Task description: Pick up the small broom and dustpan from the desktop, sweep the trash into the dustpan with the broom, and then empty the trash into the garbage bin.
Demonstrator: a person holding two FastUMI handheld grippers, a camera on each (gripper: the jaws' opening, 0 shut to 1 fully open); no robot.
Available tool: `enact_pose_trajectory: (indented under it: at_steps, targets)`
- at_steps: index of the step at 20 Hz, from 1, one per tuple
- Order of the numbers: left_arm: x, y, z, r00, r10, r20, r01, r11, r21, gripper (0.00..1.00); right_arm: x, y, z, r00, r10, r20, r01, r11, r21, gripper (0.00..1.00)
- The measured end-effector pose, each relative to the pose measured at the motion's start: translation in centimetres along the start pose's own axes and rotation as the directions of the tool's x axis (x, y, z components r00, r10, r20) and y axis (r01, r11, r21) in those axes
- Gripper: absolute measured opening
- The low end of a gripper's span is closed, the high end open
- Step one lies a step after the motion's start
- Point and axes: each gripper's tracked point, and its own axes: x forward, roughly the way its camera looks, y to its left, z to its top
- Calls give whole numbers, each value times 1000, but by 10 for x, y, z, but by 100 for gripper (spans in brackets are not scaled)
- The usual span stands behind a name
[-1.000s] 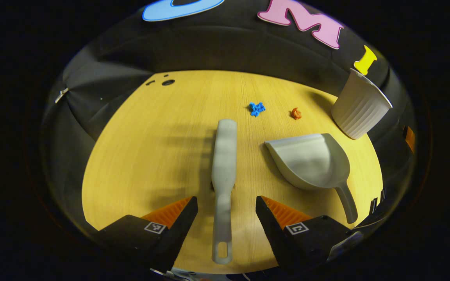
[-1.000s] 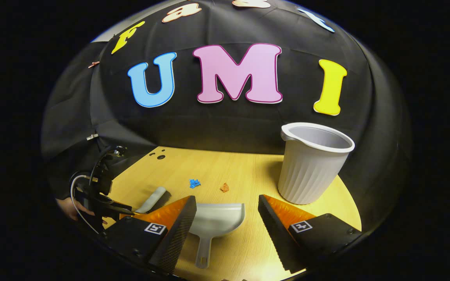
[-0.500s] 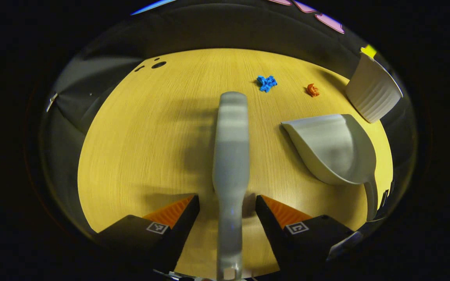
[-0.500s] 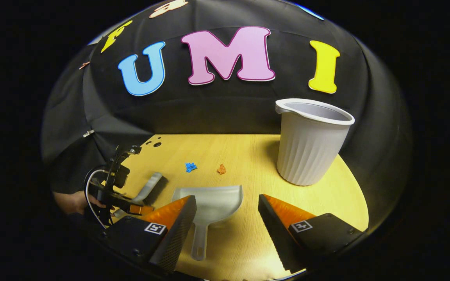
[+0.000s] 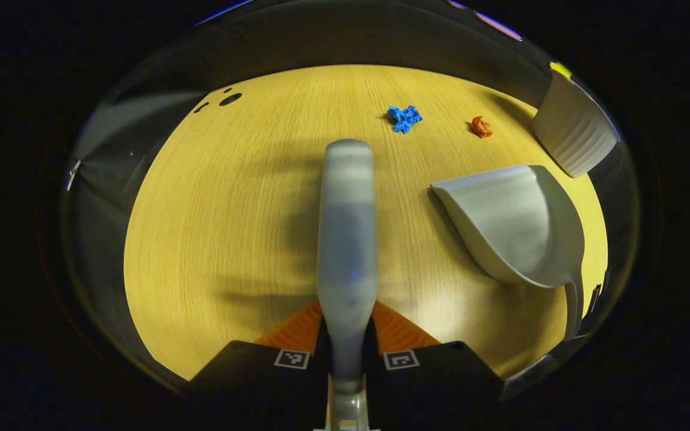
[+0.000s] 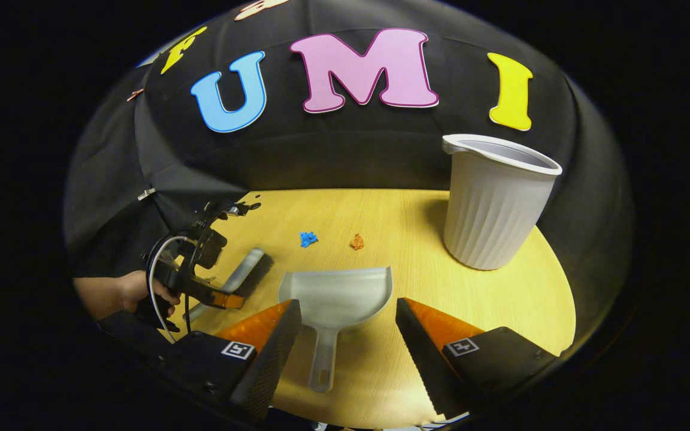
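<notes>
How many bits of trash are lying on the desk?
2: a blue scrap and an orange scrap, side by side beyond the dustpan, left of the bin. None seem hidden.

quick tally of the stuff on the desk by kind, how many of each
brooms: 1, broom
dustpans: 1, dustpan
bins: 1, garbage bin
trash scraps: 2, blue scrap, orange scrap
total: 5
</notes>
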Motion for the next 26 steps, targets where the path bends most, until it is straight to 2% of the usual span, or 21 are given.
enact_pose_trajectory:
  at_steps: [3,6,11,16,21,26]
  targets:
    - [0,0,1,999,-16,41,15,1000,20,29,3,7,-14,999,14,-41,-12,999,39,99]
    - [-8,1,9,993,-18,118,14,999,41,27,7,8,-36,995,9,-101,-6,1000,31,99]
    - [-52,1,22,971,-2,240,-4,1000,26,24,20,7,-74,979,4,-202,9,998,63,99]
    - [-95,-6,8,957,-7,289,15,1000,-25,26,45,-2,-95,963,-41,-265,63,995,76,99]
    - [-111,1,-6,954,38,297,-27,999,-40,26,74,6,-123,934,-50,-355,68,997,39,100]
    - [-120,4,-13,950,53,307,-24,995,-99,26,98,5,-140,896,-61,-440,90,995,45,100]
